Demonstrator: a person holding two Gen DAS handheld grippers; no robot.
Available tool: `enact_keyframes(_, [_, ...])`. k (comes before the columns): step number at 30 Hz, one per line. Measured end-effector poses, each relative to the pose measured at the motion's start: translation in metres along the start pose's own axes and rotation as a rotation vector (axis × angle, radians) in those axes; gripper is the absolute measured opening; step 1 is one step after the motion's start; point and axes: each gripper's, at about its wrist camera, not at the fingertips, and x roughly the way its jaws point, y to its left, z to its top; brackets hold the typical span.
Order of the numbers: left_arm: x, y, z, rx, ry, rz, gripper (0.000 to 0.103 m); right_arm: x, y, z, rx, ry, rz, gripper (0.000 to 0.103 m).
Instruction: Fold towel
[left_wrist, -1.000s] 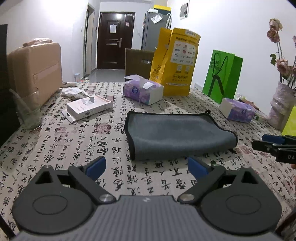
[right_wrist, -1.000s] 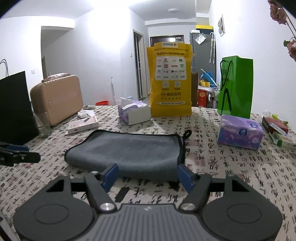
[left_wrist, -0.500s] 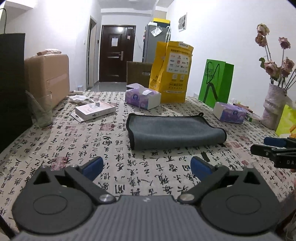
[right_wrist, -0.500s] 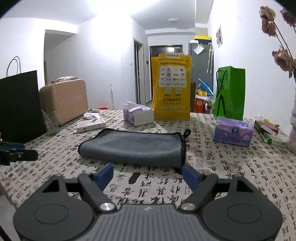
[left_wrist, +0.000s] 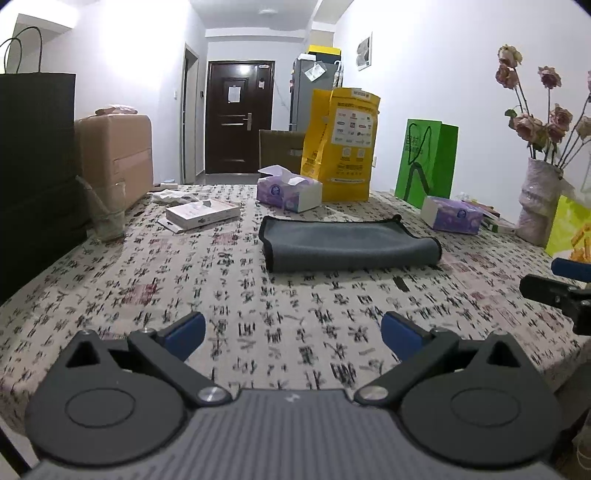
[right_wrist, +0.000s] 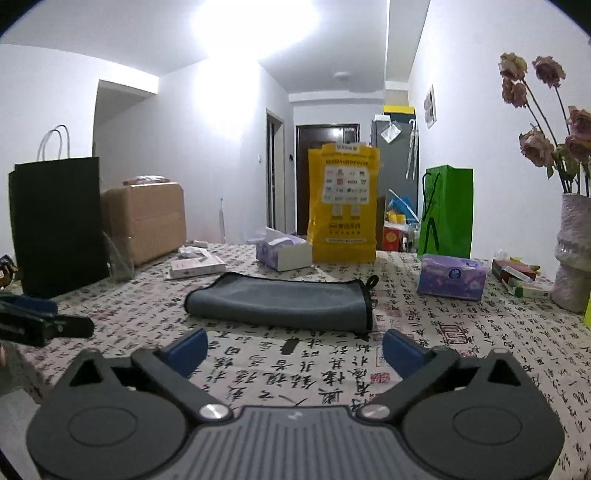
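Both tools pulled back from towel (left_wrist: 347, 245) | L tool (left_wrist: 293, 332) & R tool (right_wrist: 293, 349) wide open, empty | labels unreadable

Grey towel (left_wrist: 351, 248); calligraphy-print tablecloth (left_wrist: 258, 295)

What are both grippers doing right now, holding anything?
Left gripper: open, jaws wide apart, holding nothing, short of the towel.
Right gripper: open, holding nothing, also short of the towel.

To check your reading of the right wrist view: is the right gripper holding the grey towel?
No. The right gripper is open and empty above the tablecloth, short of the towel.
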Motion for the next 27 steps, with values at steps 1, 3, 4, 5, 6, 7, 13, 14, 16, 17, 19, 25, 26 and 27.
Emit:
enact_keyframes(1, [-0.003,-0.001,-0.002,0.003,-0.002,0.0,0.103,-0.004,0.003,-0.002,0.001,-0.001,0.004,0.102])
enact_keyframes(3, [-0.011,-0.002,-0.008,0.001,-0.004,0.005,0.103,-0.011,0.008,-0.005,0.005,0.002,0.019,0.102])
enact_keyframes(4, [-0.015,-0.002,-0.009,0.0,-0.004,0.001,0.103,-0.015,0.011,-0.007,0.004,0.005,0.026,0.102])
enact_keyframes(5, [-0.019,-0.002,-0.012,0.002,-0.004,-0.005,0.103,-0.019,0.014,-0.01,0.003,0.006,0.029,0.102])
enact_keyframes(6, [-0.023,-0.002,-0.014,0.001,-0.004,-0.004,0.103,-0.022,0.017,-0.012,0.0,0.007,0.031,0.102])
enact_keyframes(7, [-0.027,-0.002,-0.016,-0.004,-0.005,-0.003,0.103,-0.027,0.019,-0.015,-0.001,0.011,0.03,0.102])
enact_keyframes(13, [-0.049,-0.01,-0.03,-0.001,0.014,-0.017,0.103,-0.054,0.027,-0.023,0.037,0.012,0.018,0.103])
enact_keyframes(14, [-0.053,-0.012,-0.032,-0.008,0.025,-0.018,0.103,-0.057,0.027,-0.024,0.043,0.014,0.017,0.103])
enact_keyframes(16, [-0.063,-0.014,-0.038,-0.003,0.023,-0.04,0.103,-0.064,0.028,-0.025,0.033,0.025,0.009,0.103])
enact_keyframes(17, [-0.066,-0.016,-0.04,0.006,0.019,-0.037,0.103,-0.068,0.028,-0.025,0.029,0.018,-0.003,0.103])
enact_keyframes(19, [-0.071,-0.02,-0.044,0.025,0.017,-0.022,0.103,-0.073,0.028,-0.026,0.024,0.016,-0.015,0.103])
enact_keyframes(25, [-0.08,-0.023,-0.048,0.052,0.004,-0.04,0.103,-0.089,0.042,-0.038,0.034,0.024,-0.003,0.103])
enact_keyframes(26, [-0.081,-0.022,-0.049,0.053,0.003,-0.04,0.103,-0.092,0.046,-0.041,0.031,0.021,-0.007,0.103])
enact_keyframes(27, [-0.082,-0.022,-0.049,0.055,0.002,-0.04,0.103,-0.094,0.048,-0.043,0.025,0.022,-0.007,0.103])
